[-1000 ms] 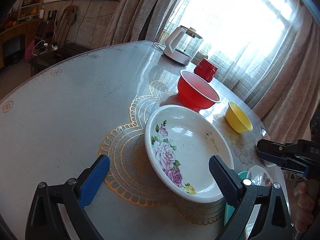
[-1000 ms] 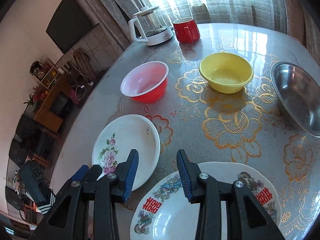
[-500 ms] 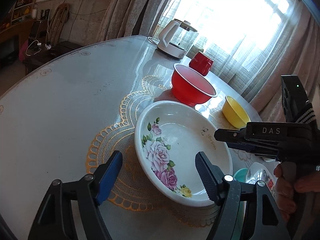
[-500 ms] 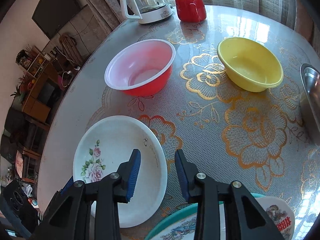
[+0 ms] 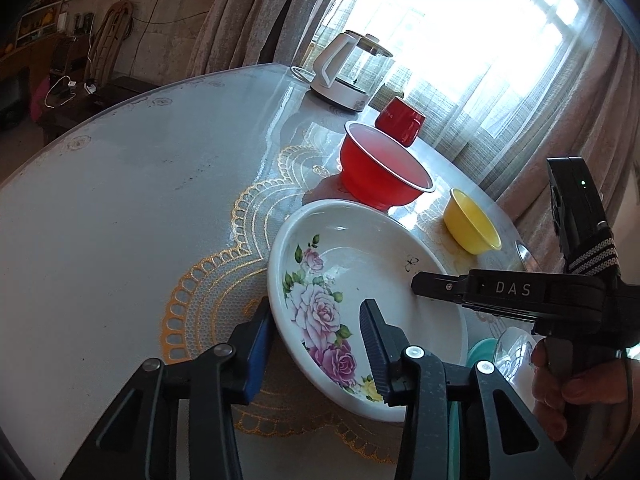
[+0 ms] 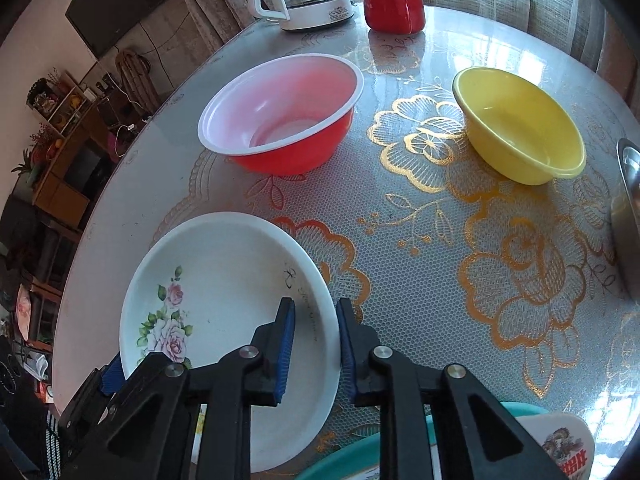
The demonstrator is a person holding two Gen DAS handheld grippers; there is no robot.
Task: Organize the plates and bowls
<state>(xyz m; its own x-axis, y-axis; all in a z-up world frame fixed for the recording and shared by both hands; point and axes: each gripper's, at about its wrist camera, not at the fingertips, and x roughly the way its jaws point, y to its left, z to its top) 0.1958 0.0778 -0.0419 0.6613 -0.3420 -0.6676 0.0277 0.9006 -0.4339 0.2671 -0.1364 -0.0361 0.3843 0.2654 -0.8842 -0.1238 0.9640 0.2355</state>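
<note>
1. Floral plate (image 5: 360, 300) sits on the surface, just before the red bowl (image 5: 382, 172).
2. Left gripper (image 5: 316, 344) fingers are closing astride the near rim; contact cannot be confirmed.
3. Right gripper (image 6: 316, 344) fingers are closing astride the opposite rim, also unconfirmed.
4. Likely glazed ceramic: stiff, slippery, chippable. Rim is best pinched squarely and lifted level.

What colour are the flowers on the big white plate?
Pink and purple roses with green leaves on the white plate, plus a small yellow flower at the rim. The left wrist view shows them best.
</note>
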